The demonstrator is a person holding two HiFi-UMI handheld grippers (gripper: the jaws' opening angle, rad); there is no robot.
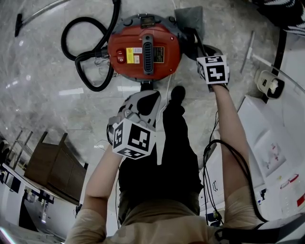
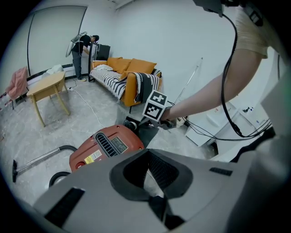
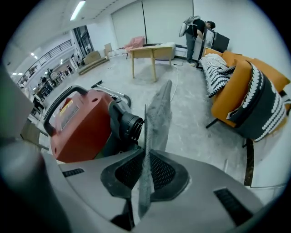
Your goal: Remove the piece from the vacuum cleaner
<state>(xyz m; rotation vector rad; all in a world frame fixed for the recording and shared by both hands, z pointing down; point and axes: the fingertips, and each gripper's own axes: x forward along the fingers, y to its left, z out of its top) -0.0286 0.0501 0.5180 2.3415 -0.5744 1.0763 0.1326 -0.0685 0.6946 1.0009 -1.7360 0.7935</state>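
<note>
A red vacuum cleaner point(image 1: 143, 47) point(image 2: 107, 148) point(image 3: 82, 125) stands on the grey floor, its black hose point(image 1: 83, 52) looping to the left. My right gripper point(image 1: 191, 34) point(image 3: 144, 159) is at the vacuum's far right side, shut on a thin grey flat piece point(image 1: 190, 19) point(image 3: 157, 118) that stands edge-on between its pads, beside the black outlet point(image 3: 129, 125). My left gripper point(image 1: 145, 90) point(image 2: 148, 157) hovers at the vacuum's near side with its tips together and nothing between them.
An orange sofa point(image 2: 132, 75) point(image 3: 245, 95) and a wooden table point(image 2: 47, 86) point(image 3: 152, 52) stand behind the vacuum. A person point(image 2: 82, 50) works at the far wall. White boards point(image 1: 271, 143) lie on the floor at the right. The metal wand point(image 1: 38, 12) lies at the far left.
</note>
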